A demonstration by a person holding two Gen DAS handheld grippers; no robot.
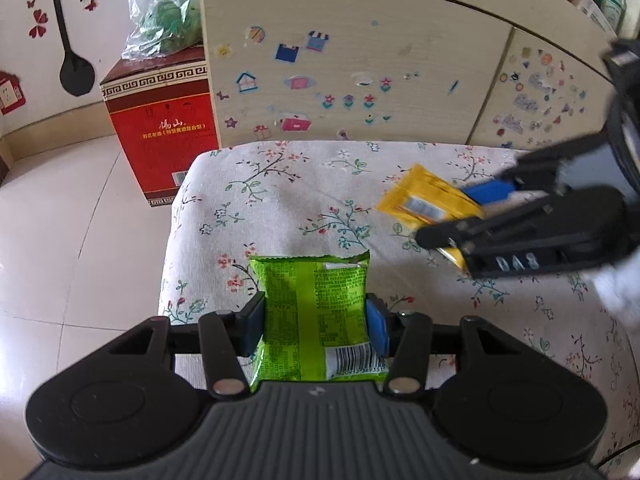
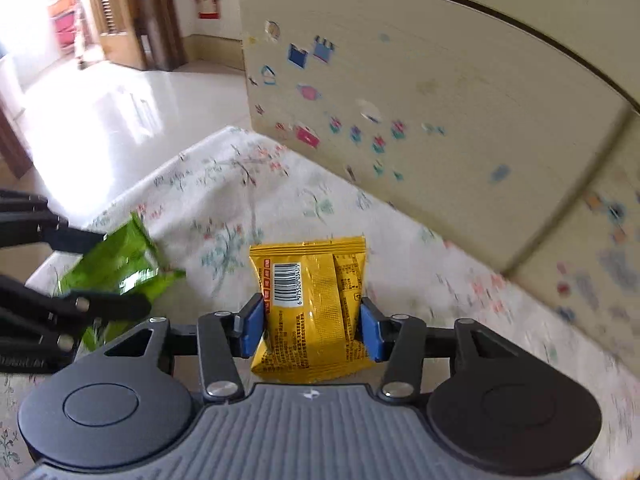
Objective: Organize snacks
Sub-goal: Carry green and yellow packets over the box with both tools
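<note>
Left wrist view: your left gripper [image 1: 316,330] is clamped on the green snack packet [image 1: 316,312], its pads pressing the packet's two side edges so the pouch stands lengthwise between the fingers, barcode end nearest the camera. The packet hangs above the flowered cloth [image 1: 280,208]. At two o'clock your right gripper [image 1: 452,220] comes in from the right edge, carrying the yellow snack packet [image 1: 424,200] tilted above the same cloth. At eleven o'clock a red carton [image 1: 164,132] stands on the floor beside the stickered cabinet [image 1: 360,60]. Right wrist view: your right gripper [image 2: 314,330] is closed on the yellow snack packet [image 2: 316,300], one blue pad on each side edge, the barcode facing you; gripping by the edges probably keeps the contents from being crushed. At nine o'clock the green snack packet [image 2: 120,264] shows blurred in the left gripper [image 2: 100,276]. With both packets held clear of the cloth, neither appears set down yet.
</note>
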